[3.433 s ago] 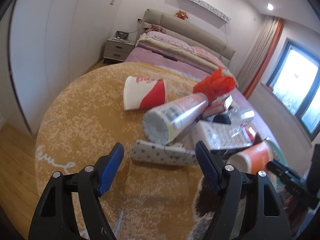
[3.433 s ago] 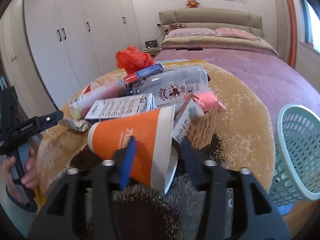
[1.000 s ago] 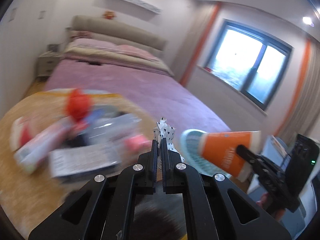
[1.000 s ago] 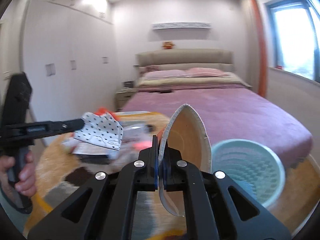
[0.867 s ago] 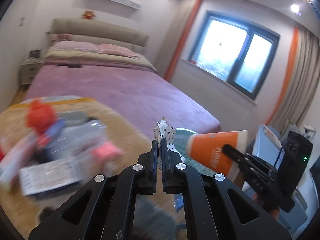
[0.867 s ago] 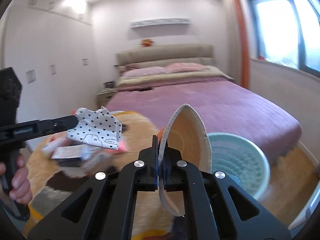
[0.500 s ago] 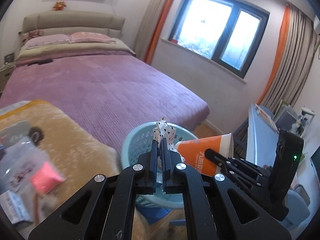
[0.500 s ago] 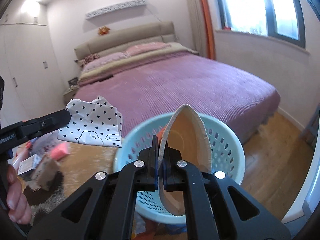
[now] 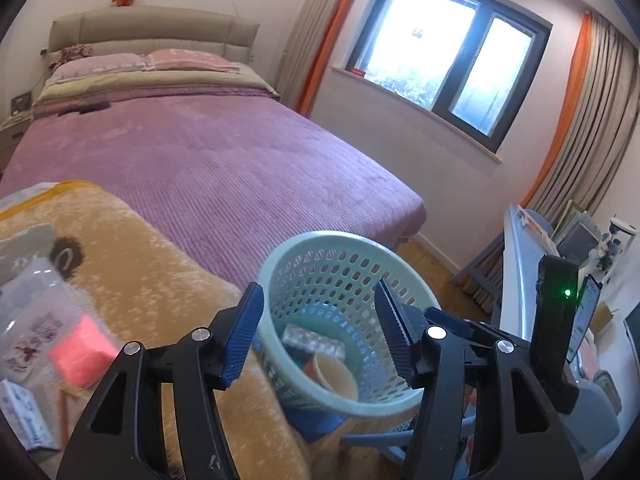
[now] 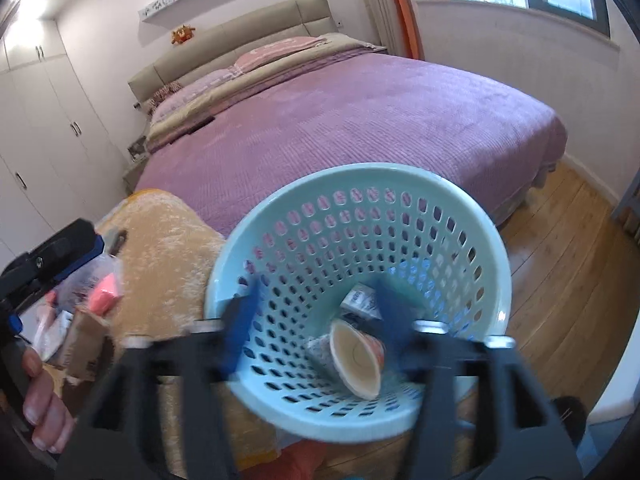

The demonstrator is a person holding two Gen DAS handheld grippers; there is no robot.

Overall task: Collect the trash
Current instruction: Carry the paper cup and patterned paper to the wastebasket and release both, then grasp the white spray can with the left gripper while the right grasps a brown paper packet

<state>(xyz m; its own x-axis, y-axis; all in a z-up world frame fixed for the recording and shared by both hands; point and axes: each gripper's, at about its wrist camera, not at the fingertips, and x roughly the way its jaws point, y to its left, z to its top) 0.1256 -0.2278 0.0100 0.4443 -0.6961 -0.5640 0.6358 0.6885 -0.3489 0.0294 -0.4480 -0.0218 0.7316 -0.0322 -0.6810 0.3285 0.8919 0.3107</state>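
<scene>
Trash sits in the bottom of the pale green perforated basket point(image 10: 360, 216): an orange paper cup point(image 10: 356, 356) lies on its side there, mouth facing the camera, with a heart-print wrapper point(image 10: 320, 350) touching its left side and a printed carton point(image 10: 360, 300) just behind it. Right tool point(image 10: 316, 322) hangs directly above the basket opening, blue pads spread wide and gripping nothing, its outline blurred. Left tool point(image 9: 320, 332) is over the basket too, seen in its own camera with jaws parted and empty, the cup point(image 9: 334, 374) and a flat printed pack point(image 9: 314, 340) visible between them. Just left of the basket, an orange plush blanket point(image 9: 152, 280) carries more litter: a pink packet point(image 9: 82, 350) under a clear plastic bag point(image 9: 36, 312), and a white leaflet point(image 9: 24, 416) nearer the frame edge. At the left border of the right wrist view, fingers point(image 10: 40, 396) of the left hand wrap that tool's handle. Beyond the basket stretches the bed with a purple cover point(image 10: 360, 112), pillows and a beige headboard point(image 10: 236, 36) at its far end. Right of the basket lies wooden floor point(image 10: 560, 264), and farther off a dark-framed window point(image 9: 448, 60) flanked by orange curtains.
</scene>
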